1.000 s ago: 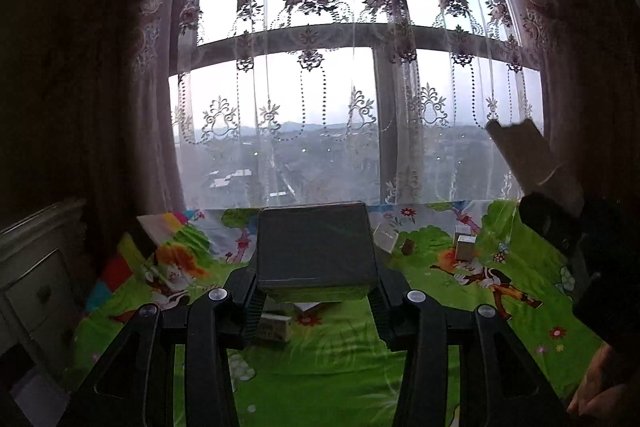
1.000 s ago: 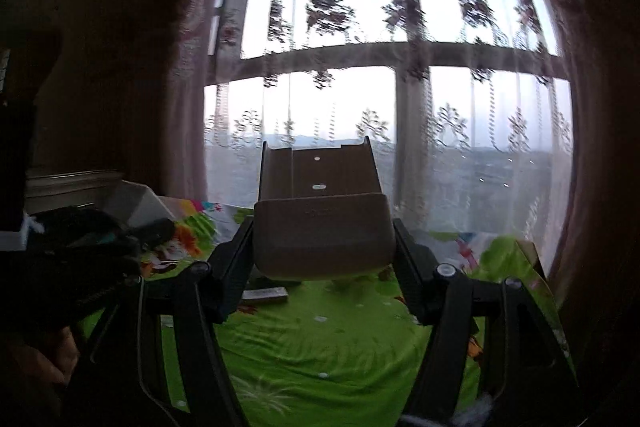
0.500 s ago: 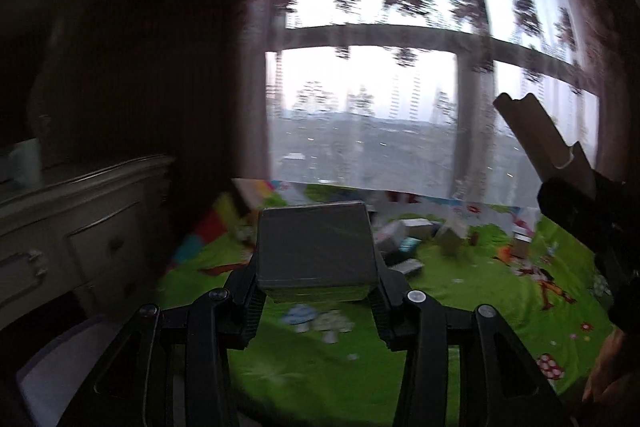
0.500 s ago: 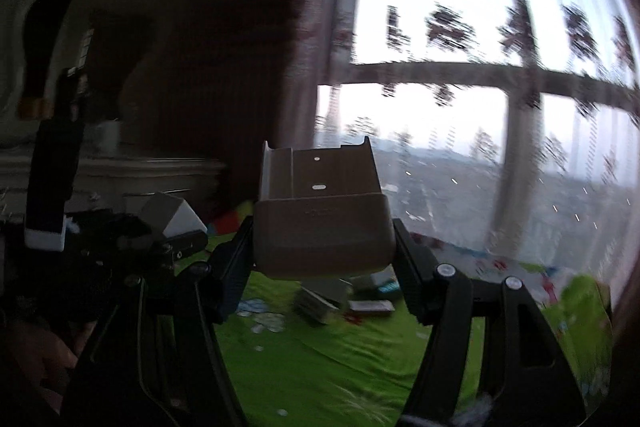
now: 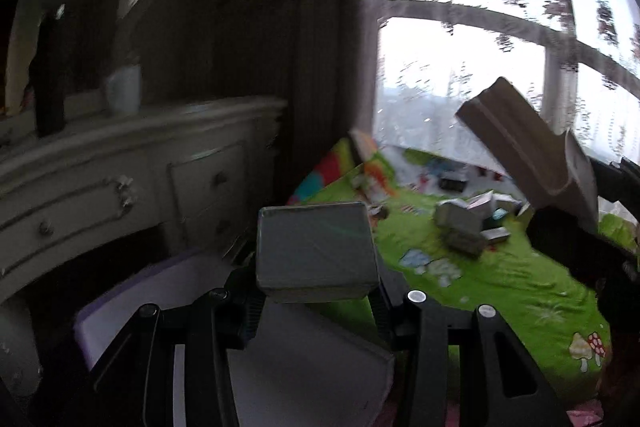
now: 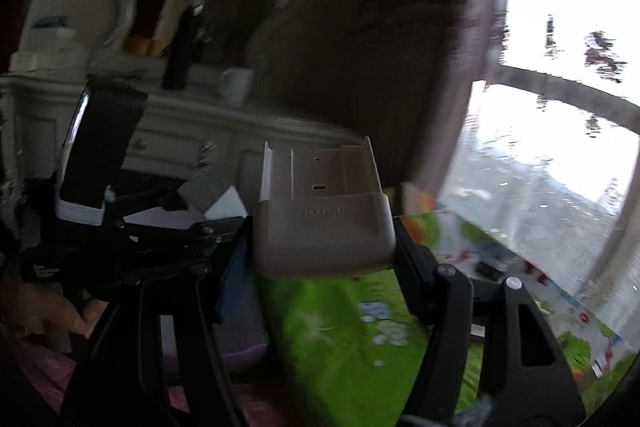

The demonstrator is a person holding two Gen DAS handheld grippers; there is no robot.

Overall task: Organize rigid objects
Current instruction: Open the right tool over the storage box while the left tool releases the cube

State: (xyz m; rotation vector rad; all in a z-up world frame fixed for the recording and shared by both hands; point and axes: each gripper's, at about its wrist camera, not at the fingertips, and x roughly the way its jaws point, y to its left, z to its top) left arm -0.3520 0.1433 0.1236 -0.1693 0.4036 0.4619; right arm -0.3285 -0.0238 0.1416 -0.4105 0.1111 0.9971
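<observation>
Grippers both carry loads over a bed spread with a green cartoon-print sheet (image 5: pixel 500 279). The left gripper (image 5: pixel 316 263) is clamped on a grey rectangular metal tin (image 5: pixel 314 247), its black fingers (image 5: pixel 248 311) pressing the tin's two sides and holding it roughly level, lid up. It hangs above a white, purple-edged flat box (image 5: pixel 304 363) that lies at the bed's near corner. The right gripper (image 6: pixel 324 223) is clenched on a beige plastic holder with an open slotted back (image 6: pixel 324 223), kept upright with its rounded front toward the camera. From the left wrist view that same holder (image 5: pixel 532 147) appears at the right, tilted, in front of the window. A bare hand (image 6: pixel 52 311) grips the left tool's handle at the lower left of the right wrist view.

On the sheet, well beyond the tin, a loose cluster of small boxes (image 5: pixel 468 227) lies scattered; details are blurred.

Compared with a second ago, both cameras have swung away from the lace-curtained window (image 5: pixel 500 47), which then filled each view and now sits at the right edge. A white dresser with drawers (image 5: pixel 120 187) and a white mug (image 5: pixel 122 89) on its top have come into view on the left. Neither grip has changed: tin and holder sit between the fingers as before.
</observation>
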